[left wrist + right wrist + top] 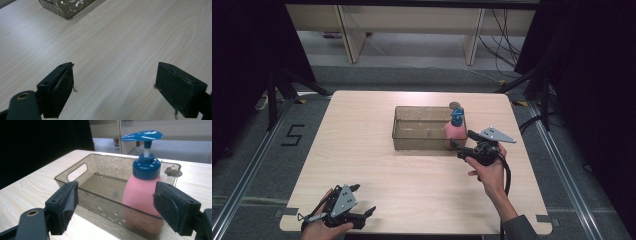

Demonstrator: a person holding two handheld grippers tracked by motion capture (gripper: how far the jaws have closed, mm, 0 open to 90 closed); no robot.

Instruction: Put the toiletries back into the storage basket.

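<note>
Black right gripper (463, 139), open-fingered, beside bin (419, 134).

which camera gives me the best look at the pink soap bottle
The right gripper view: the soap bottle stands close up inside the clear bin, blue pump and pink body sharp. The high view shows it small at the bin's right end. The left gripper view catches just a corner of the bin.

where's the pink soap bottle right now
The soap bottle stands upright inside the clear bin, at its right end in the high view, just ahead of the open right claw.
</note>
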